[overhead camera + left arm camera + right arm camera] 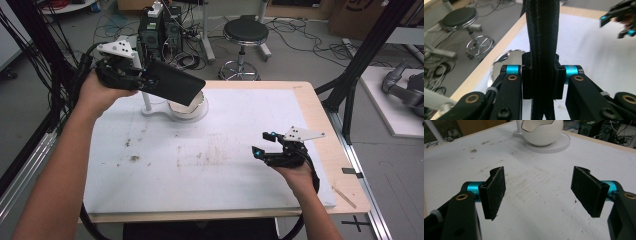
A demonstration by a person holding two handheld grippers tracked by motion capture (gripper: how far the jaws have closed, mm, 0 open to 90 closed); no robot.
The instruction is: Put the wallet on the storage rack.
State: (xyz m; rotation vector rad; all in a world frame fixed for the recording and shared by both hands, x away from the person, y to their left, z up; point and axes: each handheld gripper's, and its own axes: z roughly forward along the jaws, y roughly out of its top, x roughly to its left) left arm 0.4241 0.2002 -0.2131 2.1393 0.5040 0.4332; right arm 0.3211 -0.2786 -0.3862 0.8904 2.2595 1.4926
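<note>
White foam board covers the table (300, 107), smudged with brown specks, and beyond its far edge lie cables, a computer tower and a round black stool (245, 32) on the grey floor. At the left gripper (142, 80) the jaws are clamped hard on a flat black pouch (172, 82); in the left gripper view the pouch (542, 37) rises edge-on between the two pads, pinched tight. Outward from there, the pouch is held up off the table at the far left, tilted down to the right, with its free end hanging just over the open top of a white egg-shaped bowl (187, 107) that sits on a round white base (150, 112) with a thin post. The right gripper (266, 144) rests low over the near right of the board, well apart from the pouch, its jaws wide apart with nothing between them, as the right gripper view shows with bare board between the pads (495, 191). The work looks like emptying or placing the pouch at the bowl. To do it well, the left hand should keep its firm pinch, bring the free end squarely above the jagged opening of the bowl (541, 131), and tip slowly so nothing lands on the board. The bowl looks light and could shift if knocked, so the pouch should not drag on its rim; the open right gripper could steady the base.
</note>
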